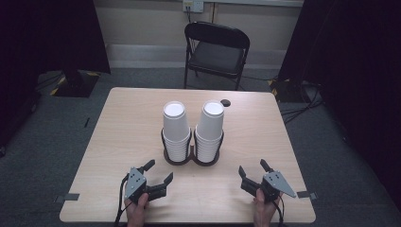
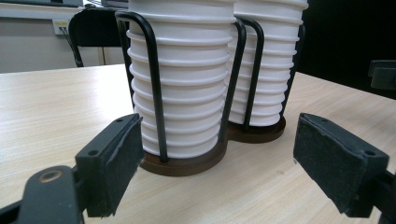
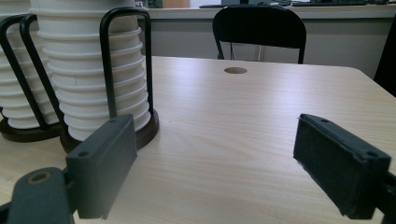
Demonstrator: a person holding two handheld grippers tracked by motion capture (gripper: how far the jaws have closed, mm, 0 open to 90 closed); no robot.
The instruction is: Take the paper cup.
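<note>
Two stacks of white cups [image 1: 193, 127] seated in the wire holder [image 1: 191, 158] mid-worktop [image 1: 118, 142]; left tool [image 1: 159, 176] and right tool [image 1: 254, 171] near it, both released, empty; best to approach level, pinch only the top cup's rim, lift straight up.

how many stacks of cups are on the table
2: the left stack and the right stack stand side by side in a black wire holder at mid-table, beyond both open grippers.

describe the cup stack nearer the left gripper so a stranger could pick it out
On the wooden table, a dark double holder stands mid-table with two white cup stacks. Yours is the left stack, ahead of the left gripper; the round table hole lies beyond the other stack.
</note>
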